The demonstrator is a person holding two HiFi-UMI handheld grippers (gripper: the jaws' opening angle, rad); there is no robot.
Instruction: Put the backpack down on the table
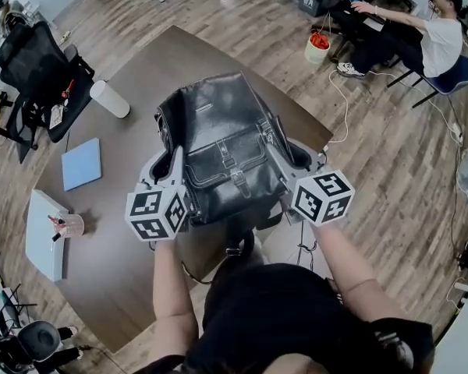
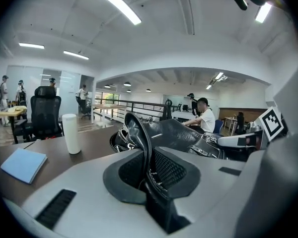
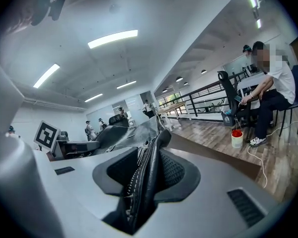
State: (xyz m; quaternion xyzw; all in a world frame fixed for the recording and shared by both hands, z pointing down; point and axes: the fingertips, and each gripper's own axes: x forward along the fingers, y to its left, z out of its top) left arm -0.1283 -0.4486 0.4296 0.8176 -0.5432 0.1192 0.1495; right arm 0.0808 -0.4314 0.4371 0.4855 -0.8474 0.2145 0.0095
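1. Head view: The black leather backpack (image 1: 222, 146) hangs between the two tools over the near part of the brown table (image 1: 117, 287), front pocket and buckles facing up. The left gripper (image 1: 176, 166) has it by one side and the right gripper (image 1: 274, 156) by the other. Whether any of it touches the tabletop yet I cannot tell. A white cylinder (image 1: 109, 98) and a blue notebook (image 1: 82, 164) lie off to the left, apart from the bag.

2. Left gripper view: The jaws are pinched tight on a thin fold of leather strap (image 2: 141, 148) at the bag's edge. The bag's body stretches away beyond them, low over the table.

3. Right gripper view: The jaws are clamped on a thicker side seam with a zip (image 3: 148, 175), so they stand a little wider than the other pair's. The leather fills the gap between the pads.

4. Handling, as a judgement: The leather looks soft and smooth, so the bag will probably sag between the two holds and slump once it is let go. It seems moderately heavy, with metal fittings. Stitched edges and straps give a surer hold than the slick flat panels. Keeping both sides level and letting the bottom meet the table first should stop it from tipping.
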